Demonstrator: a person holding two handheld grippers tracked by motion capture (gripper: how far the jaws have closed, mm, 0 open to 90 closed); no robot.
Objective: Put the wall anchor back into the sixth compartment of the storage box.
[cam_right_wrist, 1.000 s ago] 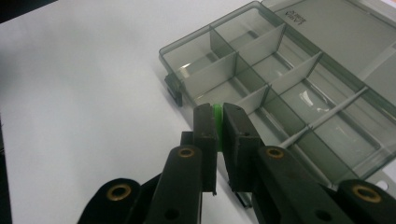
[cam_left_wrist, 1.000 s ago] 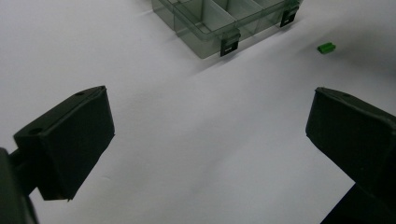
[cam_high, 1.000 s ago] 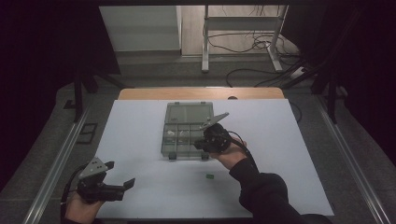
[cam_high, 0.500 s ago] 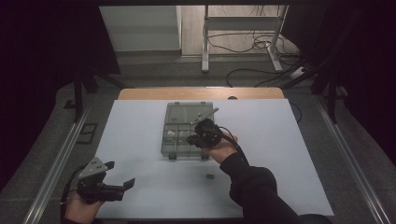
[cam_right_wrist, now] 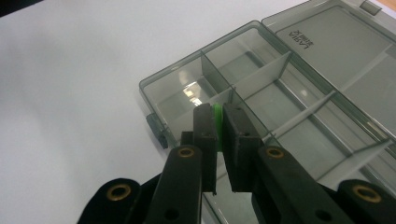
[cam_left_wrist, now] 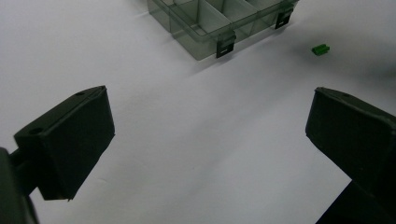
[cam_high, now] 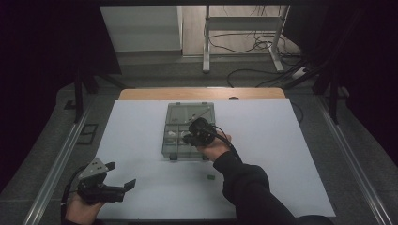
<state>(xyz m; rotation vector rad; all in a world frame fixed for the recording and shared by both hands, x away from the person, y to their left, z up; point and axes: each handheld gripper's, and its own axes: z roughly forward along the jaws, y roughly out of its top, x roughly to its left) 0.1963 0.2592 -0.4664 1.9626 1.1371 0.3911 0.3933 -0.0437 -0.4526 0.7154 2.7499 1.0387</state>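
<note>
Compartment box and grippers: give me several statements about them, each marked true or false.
1. The right gripper is shut on a small green piece. True.
2. The compartment box has its lid closed. False: the lid lies open behind it.
3. The left gripper is clamped on the box. False: it is open over the bare white table.
4. Another green piece lies loose on the table, outside the box. True.
</note>
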